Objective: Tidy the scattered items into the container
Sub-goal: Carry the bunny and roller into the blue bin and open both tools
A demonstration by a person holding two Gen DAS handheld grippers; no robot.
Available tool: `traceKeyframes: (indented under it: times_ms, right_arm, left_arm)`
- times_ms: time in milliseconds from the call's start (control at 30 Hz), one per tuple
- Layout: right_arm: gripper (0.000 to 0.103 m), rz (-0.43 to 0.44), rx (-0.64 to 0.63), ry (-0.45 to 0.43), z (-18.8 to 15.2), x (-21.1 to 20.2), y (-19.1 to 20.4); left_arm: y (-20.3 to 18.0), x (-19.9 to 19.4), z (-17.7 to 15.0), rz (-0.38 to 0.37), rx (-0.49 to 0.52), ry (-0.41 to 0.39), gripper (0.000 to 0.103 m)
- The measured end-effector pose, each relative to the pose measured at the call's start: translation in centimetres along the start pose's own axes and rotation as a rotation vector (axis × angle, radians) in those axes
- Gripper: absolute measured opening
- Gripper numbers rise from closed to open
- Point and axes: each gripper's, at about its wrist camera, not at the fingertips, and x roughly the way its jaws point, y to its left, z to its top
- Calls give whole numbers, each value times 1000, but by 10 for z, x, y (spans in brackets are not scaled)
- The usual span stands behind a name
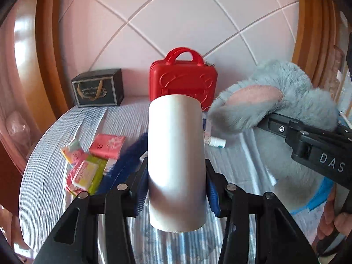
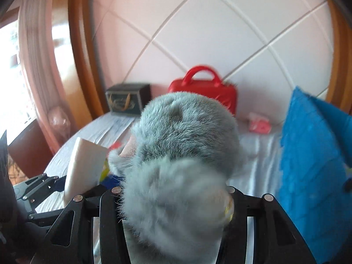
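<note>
My left gripper (image 1: 177, 176) is shut on a white cylinder bottle (image 1: 177, 154), held upright above the bed; the bottle also shows in the right wrist view (image 2: 84, 167). My right gripper (image 2: 176, 198) is shut on a grey furry plush toy (image 2: 182, 154) with a pink ear, which fills that view and shows at the right of the left wrist view (image 1: 275, 110). A red plastic case with a handle (image 1: 182, 77) stands against the wall at the back. Several small packets (image 1: 92, 160) lie on the striped bedsheet at the left.
A dark gift box (image 1: 99, 88) sits at the back left by the wooden frame. A small white tube (image 1: 216, 142) lies behind the bottle. A blue cloth (image 2: 314, 165) stands at the right. A pink packet (image 2: 259, 124) lies near the red case (image 2: 204, 92).
</note>
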Motion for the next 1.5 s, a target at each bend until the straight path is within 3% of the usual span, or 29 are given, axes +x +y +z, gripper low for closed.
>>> traceKeyframes:
  times_ms: [200,433,633,833,1000,1200,1333,1500]
  right_arm:
    - [47,-124,32,-85,38,-71,-66]
    - [47,-249,71,-114,65,-126,-200]
    - [47,-278,62,-48,86,-135,-341]
    - [47,-278,84,89,95,-91,-461]
    - [47,-241,135,234,51,-33,-512]
    - [47,-209,186,427,-3,19,-545]
    - [48,-209,197,481,-25,32,-555]
    - [49,-207,227,492,-34,33,-562]
  left_arm:
    - [-76,-22,57,-115,92,-42,45]
    - [-201,-19,115,-227,175,-47,45]
    - [-321,25,170,-291,156,79,45]
    - [-414,89,209,-232,133,213,45]
    - [-470,179,196,-161,160,374,45]
    - [-494,255,138,-107,225,580,44]
    - [-493,266,123,-61,261,595,45]
    - [-500,267,108,-66,318,578,45]
